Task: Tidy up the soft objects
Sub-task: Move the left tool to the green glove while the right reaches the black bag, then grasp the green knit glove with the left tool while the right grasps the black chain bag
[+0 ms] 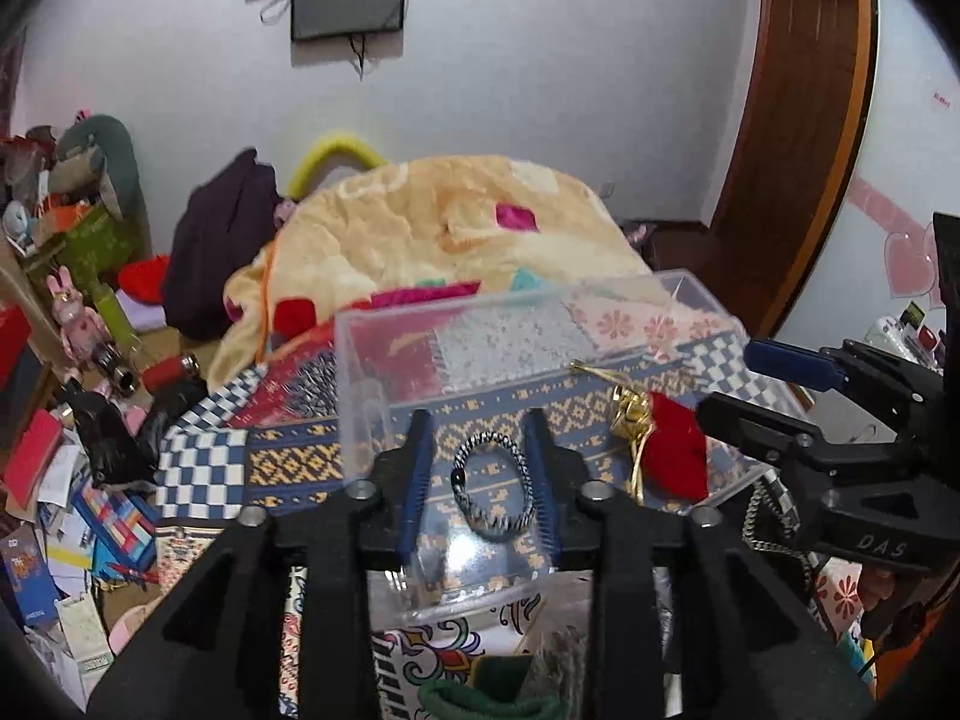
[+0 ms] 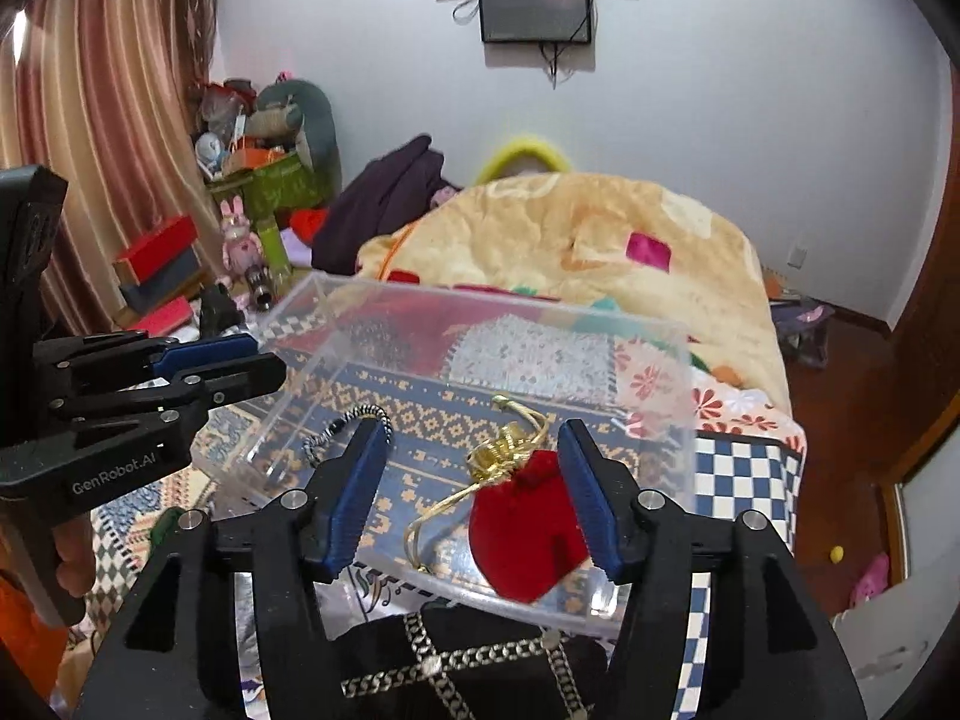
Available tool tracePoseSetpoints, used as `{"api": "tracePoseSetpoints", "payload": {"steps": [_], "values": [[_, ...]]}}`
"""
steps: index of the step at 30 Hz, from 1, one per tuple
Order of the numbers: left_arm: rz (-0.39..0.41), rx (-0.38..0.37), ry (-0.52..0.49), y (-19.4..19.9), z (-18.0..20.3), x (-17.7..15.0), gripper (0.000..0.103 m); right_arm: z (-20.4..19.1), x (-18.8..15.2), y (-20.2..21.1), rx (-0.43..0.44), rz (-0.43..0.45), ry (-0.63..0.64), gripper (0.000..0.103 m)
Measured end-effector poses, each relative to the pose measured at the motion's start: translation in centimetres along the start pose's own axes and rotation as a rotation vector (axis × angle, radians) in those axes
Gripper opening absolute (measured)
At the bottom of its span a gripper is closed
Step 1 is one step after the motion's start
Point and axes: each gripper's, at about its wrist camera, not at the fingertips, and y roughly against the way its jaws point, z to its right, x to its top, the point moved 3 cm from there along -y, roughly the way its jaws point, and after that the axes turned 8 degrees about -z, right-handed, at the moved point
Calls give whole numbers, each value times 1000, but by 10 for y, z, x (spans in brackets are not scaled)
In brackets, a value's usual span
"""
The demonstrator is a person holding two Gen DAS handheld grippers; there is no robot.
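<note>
Clear plastic box (image 2: 480, 360) on the bed, holding a red pouch (image 2: 528, 534) and a striped hair tie (image 1: 493, 486). Left hand-held gripper (image 1: 480, 468) spread around the tie without touching. Right hand-held gripper (image 2: 474, 498) wide above the pouch.

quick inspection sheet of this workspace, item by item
surface: bed with patchwork cover
job's things: clear box on the cover; red pouch with gold cord and striped hair tie lie inside it, apart
clutter: black chain bag in front of the box; green item at the near edge; blanket heaped behind; boxes and papers on the floor
grippers: left gripper open, straddling the hair tie; right gripper open, pouch between the fingers
cables: wires hanging below the wall screen
surroundings: curtain, wooden door
</note>
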Motion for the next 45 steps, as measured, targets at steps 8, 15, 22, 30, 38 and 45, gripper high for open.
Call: {"api": "tracePoseSetpoints", "payload": {"steps": [8,15,22,30,38,45], "values": [[127,10,14,49,-4,-5,68,4,-6,45,-11,124,-18,78],[180,12,1,76,-6,-27,80,2,-20,64,-6,171,-46,86],[154,4,7,75,-8,-56,85,-6,-46,56,-16,127,-33,87],[50,-9,15,49,-6,-93,85,-9,-73,29,3,29,-54,87],[-62,-44,68,18,-5,-130,85,-8,-99,11,5,-31,-75,87],[-72,-65,92,9,0,-144,76,-10,-105,12,31,-40,-85,54]]}}
